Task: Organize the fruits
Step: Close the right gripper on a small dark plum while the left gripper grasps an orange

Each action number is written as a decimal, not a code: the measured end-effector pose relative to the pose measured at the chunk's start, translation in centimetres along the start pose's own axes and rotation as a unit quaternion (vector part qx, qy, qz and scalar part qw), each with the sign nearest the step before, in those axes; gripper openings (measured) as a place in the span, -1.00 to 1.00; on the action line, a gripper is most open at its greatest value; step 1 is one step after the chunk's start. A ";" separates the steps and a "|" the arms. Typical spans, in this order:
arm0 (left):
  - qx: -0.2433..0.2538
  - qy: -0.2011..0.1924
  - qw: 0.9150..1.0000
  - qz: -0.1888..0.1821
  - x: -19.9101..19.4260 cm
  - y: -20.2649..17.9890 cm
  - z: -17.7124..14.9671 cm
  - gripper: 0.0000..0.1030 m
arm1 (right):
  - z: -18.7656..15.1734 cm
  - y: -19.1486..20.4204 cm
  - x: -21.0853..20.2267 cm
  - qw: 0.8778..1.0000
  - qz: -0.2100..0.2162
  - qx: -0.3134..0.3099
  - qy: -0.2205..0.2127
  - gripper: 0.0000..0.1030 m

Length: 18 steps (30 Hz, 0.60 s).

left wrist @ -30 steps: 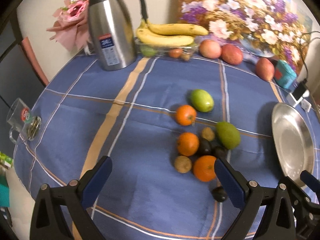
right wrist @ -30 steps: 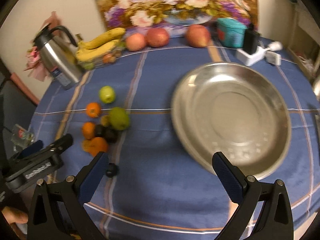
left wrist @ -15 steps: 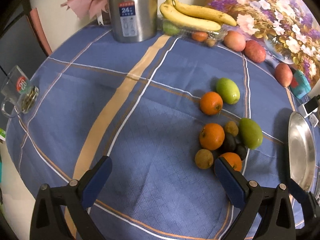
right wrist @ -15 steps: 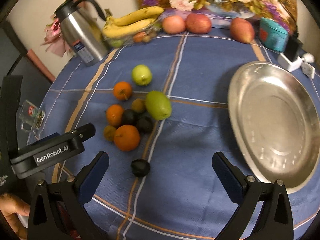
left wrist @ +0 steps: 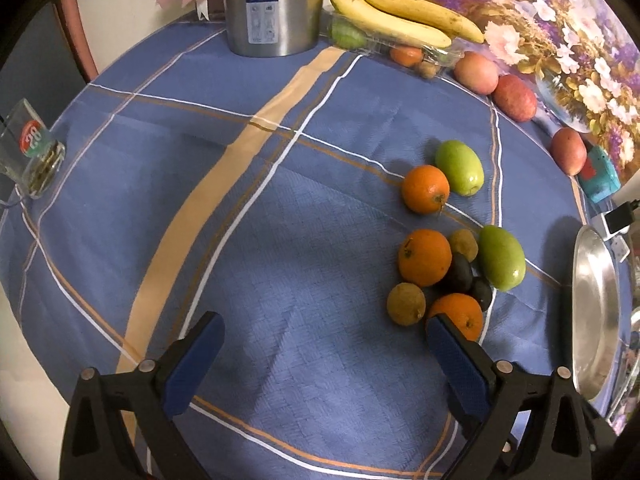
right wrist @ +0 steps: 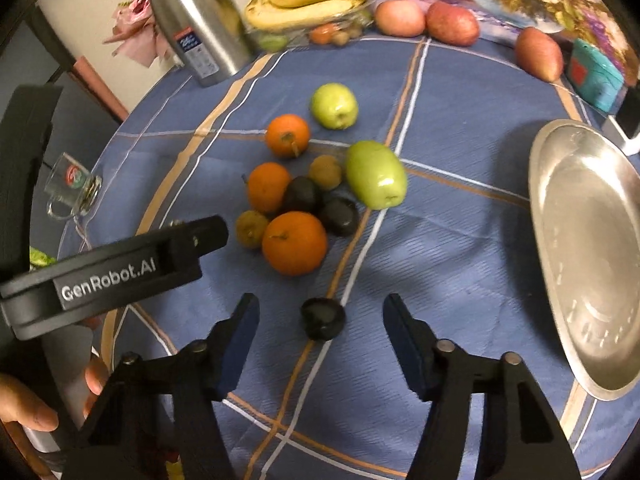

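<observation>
Steel plate [right wrist: 580, 240] waits empty, well right. Fruit cluster [right wrist: 294, 200] crowds close behind. My right claw [right wrist: 322, 330], jaws just narrowing, brackets the lone dark fruit [right wrist: 323, 318], untouched. Risk: round skin squirts sideways. Left claw [left wrist: 324, 356] wide, idle.

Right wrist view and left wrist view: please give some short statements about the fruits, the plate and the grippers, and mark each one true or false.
1. The metal plate holds no fruit. True.
2. The right gripper is shut on an orange. False: its jaws have just been closing, a small dark fruit lies between them, and the pads do not touch it yet.
3. The bananas lie beside the steel flask. True.
4. The left gripper holds a green fruit. False: it is open and holds nothing.
</observation>
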<state>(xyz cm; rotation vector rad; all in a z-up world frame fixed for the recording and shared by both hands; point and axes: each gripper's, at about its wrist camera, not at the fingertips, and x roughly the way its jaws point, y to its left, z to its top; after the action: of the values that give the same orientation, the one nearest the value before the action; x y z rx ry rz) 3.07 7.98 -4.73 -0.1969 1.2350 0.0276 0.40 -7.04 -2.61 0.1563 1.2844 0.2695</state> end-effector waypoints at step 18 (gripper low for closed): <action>-0.012 -0.008 1.000 -0.026 -0.5 0.3 0.1 0.97 | -0.3 -0.3 0.6 1.000 -0.010 0.005 0.022 -0.51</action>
<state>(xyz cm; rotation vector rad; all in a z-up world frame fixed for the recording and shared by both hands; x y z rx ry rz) 2.94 8.31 -4.25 -0.2489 1.2128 -0.0001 0.29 -7.12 -3.32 0.1466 1.3296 0.2509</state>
